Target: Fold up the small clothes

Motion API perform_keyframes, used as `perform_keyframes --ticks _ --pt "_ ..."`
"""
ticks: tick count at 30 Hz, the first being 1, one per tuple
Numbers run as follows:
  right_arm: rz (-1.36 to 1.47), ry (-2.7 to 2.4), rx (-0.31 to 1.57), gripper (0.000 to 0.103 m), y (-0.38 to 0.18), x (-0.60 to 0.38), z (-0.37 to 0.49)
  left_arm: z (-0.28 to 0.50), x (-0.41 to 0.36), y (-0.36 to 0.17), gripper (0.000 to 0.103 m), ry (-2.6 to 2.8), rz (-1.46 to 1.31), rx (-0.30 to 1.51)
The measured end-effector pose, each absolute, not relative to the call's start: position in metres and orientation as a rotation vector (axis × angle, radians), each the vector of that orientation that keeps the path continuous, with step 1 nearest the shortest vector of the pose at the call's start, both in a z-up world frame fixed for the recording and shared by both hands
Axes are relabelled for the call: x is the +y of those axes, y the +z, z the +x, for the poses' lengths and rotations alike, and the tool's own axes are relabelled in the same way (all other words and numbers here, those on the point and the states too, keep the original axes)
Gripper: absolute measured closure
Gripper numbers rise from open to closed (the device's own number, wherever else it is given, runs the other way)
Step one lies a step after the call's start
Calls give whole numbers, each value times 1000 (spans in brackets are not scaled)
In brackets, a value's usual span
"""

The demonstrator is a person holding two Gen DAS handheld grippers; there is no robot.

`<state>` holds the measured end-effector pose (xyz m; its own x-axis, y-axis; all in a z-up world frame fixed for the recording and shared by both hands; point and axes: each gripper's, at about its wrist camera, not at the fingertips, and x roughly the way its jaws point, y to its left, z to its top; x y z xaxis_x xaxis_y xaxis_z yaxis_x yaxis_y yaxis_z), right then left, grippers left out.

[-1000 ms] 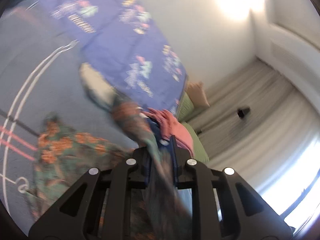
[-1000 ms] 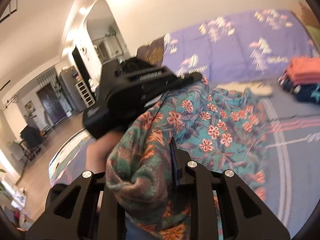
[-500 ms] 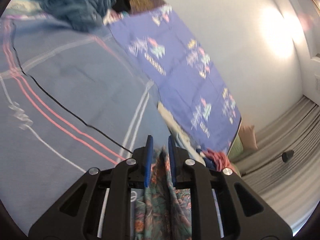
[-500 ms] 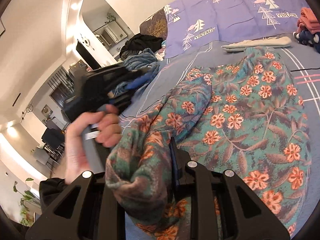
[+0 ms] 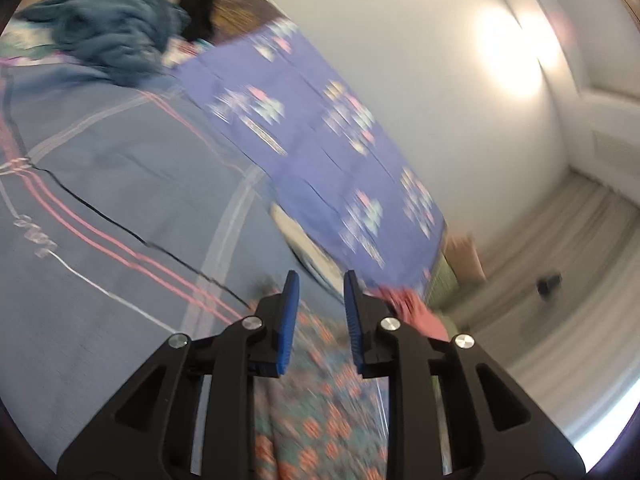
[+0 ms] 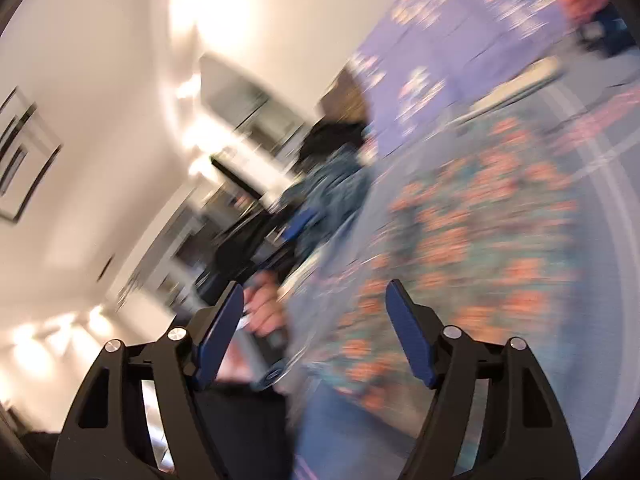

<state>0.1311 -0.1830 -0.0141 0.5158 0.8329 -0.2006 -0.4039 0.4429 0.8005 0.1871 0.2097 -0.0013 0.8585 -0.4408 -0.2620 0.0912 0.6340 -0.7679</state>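
A teal garment with orange flowers [image 6: 480, 232] lies spread on the grey-blue bed cover [image 5: 100, 208]. In the left wrist view it [image 5: 320, 420] lies below my left gripper [image 5: 318, 284], which is open and empty above it. My right gripper [image 6: 316, 296] is wide open and empty, with the garment to its right. In the right wrist view the other hand and its gripper [image 6: 264, 256] show blurred at the centre left. Both views are motion-blurred.
A purple patterned blanket [image 5: 320, 152] lies along the wall. A blue cloth heap [image 5: 108, 28] sits at the far left. A pink folded pile [image 5: 404, 304] and a white folded cloth [image 5: 304, 240] lie beyond the garment.
Both grippers have let go of the floral garment and opened. The garment now lies flat on the bed. Both cameras are swinging.
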Motion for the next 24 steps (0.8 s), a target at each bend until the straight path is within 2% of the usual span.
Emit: perform_keyframes --ticks 2,5,7,8,9,10,11,24 --pt "832 798 640 45 -21 -204 126 178 176 -2 77 -399 -732 507" --pt "862 741 670 45 -38 -221 121 159 119 -18 72 -537 -558 618" --pt "869 754 751 45 -55 -216 127 147 89 -37 58 -573 -431 702" --pt "883 758 812 45 -66 -212 132 144 80 -48 58 -528 -356 744" --pt "899 751 856 49 -76 -210 136 145 75 -58 64 -460 -303 789" --pt "911 733 867 61 -79 -211 137 144 77 -57 64 -462 -316 783" --pt "931 720 875 67 -81 -215 138 143 82 -53 64 -450 -328 770" --pt "958 733 856 67 -88 -219 138 130 90 -52 63 -406 -341 752"
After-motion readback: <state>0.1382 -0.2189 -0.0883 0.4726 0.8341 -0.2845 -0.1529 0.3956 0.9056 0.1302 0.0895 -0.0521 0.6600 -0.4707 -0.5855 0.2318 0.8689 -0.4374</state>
